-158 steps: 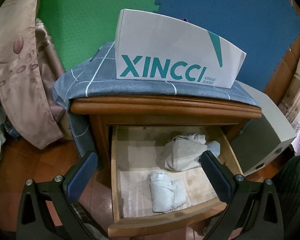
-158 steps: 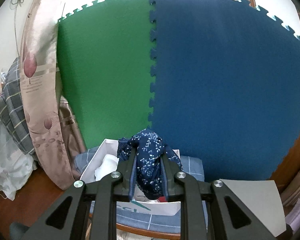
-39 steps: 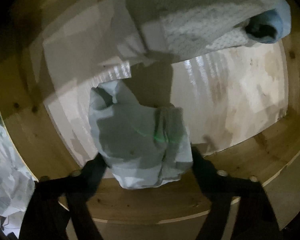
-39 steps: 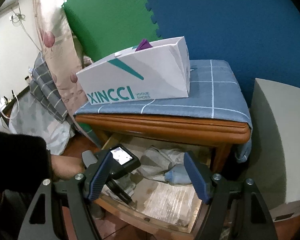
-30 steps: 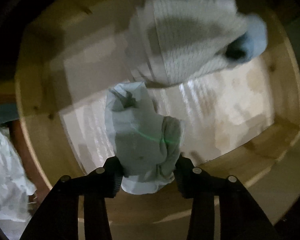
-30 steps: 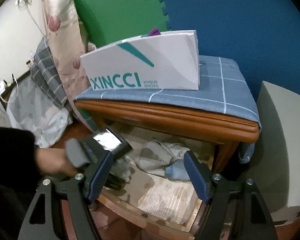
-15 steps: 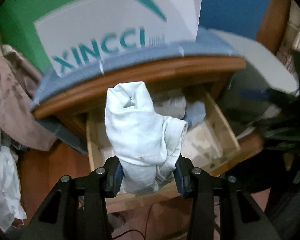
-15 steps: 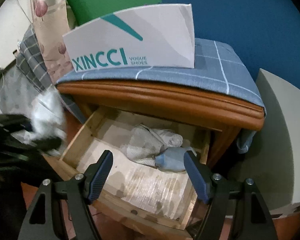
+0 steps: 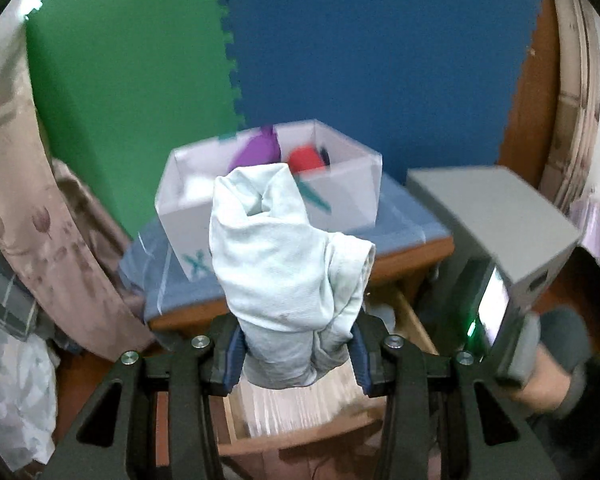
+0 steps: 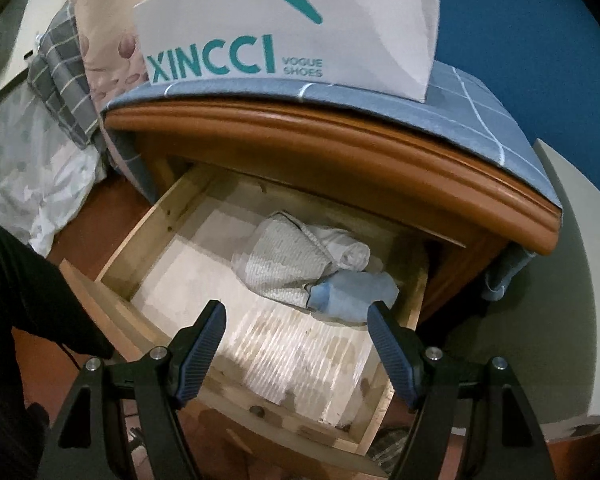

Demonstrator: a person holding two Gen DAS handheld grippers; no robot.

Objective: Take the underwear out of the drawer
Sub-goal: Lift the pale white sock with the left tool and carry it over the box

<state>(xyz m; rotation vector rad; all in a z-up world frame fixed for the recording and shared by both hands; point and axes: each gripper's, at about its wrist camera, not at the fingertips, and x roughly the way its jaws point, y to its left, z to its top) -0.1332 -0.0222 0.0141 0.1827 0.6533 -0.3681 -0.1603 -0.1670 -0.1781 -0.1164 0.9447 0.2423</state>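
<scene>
My left gripper [image 9: 296, 354] is shut on pale mint underwear [image 9: 284, 256] and holds it raised in front of the white shoe box [image 9: 356, 196] on the nightstand. The box holds purple and red items. My right gripper [image 10: 296, 344] is open and empty above the open wooden drawer [image 10: 140, 236]. In the drawer lie a grey-white patterned piece of underwear [image 10: 288, 260] and a light blue one [image 10: 352, 292], touching each other at the back right.
The white XINCCI box [image 10: 288, 32] stands on a blue checked cloth [image 10: 476, 108] over the nightstand top [image 10: 340, 140]. A grey box [image 9: 496, 216] stands to the right. A curtain [image 9: 32, 208] and bedding [image 10: 32, 160] are at the left. Green and blue foam mats [image 9: 340, 52] cover the wall behind.
My left gripper closed on the pale underwear in the drawer and lifted it out, up to box height. My right gripper moved closer over the drawer and stayed open.
</scene>
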